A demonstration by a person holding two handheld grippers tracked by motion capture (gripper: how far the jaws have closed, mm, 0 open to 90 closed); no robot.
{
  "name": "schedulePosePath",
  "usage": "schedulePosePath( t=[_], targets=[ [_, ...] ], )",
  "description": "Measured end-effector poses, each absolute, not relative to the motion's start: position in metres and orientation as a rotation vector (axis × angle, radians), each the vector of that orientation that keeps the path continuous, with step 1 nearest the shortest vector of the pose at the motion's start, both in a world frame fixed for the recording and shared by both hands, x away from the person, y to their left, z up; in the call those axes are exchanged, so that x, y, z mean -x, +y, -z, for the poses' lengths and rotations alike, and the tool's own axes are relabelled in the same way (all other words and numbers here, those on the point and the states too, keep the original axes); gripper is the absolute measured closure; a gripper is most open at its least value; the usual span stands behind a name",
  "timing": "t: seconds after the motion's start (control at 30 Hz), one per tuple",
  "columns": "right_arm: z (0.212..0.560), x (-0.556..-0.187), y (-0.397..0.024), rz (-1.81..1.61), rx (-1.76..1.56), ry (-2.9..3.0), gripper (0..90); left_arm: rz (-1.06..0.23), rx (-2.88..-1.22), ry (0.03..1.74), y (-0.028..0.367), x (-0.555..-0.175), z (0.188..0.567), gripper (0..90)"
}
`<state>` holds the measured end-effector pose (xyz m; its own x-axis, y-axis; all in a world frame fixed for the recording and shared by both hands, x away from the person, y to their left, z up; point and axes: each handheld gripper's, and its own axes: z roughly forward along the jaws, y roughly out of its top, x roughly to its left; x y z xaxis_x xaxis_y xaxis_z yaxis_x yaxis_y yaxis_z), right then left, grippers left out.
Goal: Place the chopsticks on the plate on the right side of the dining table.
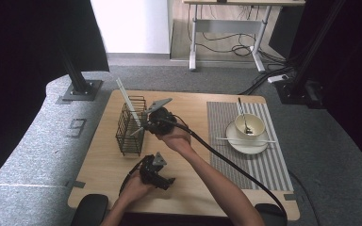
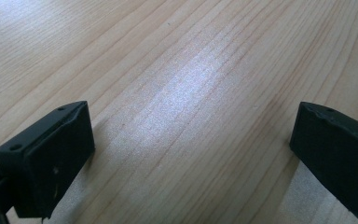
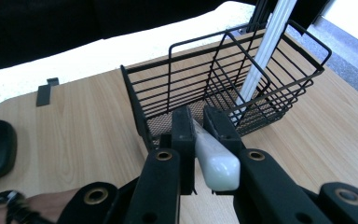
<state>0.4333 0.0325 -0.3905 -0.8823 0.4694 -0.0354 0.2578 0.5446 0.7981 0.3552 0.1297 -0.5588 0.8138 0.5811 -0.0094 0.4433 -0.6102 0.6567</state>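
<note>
Right gripper view shows my right claw [image 3: 200,123] clamped on a white utensil handle [image 3: 214,156], its long axis pointing into the wire basket [image 3: 303,79].

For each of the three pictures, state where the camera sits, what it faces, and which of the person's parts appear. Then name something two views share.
High view: above the table, looking down; forearms, both grippers.
Left gripper view: on the left gripper, facing bare tabletop; open jaws.
Right gripper view: on the right gripper, facing the wire basket; jaws clamp a white utensil.
Shared: basket, high and right gripper views.

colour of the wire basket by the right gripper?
Black wire basket, clearest in the right gripper view.
</note>
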Motion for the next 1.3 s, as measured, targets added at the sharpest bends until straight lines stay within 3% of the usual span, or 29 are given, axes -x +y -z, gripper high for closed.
schedulePosePath(
  t=[1.3],
  targets=[
    [0.318,-0.403,-0.038,-1.418,-0.613,2.447,82.2,-0.261,-2.333,0.731,0.131,-0.357,0.559,0.0]
  ],
)
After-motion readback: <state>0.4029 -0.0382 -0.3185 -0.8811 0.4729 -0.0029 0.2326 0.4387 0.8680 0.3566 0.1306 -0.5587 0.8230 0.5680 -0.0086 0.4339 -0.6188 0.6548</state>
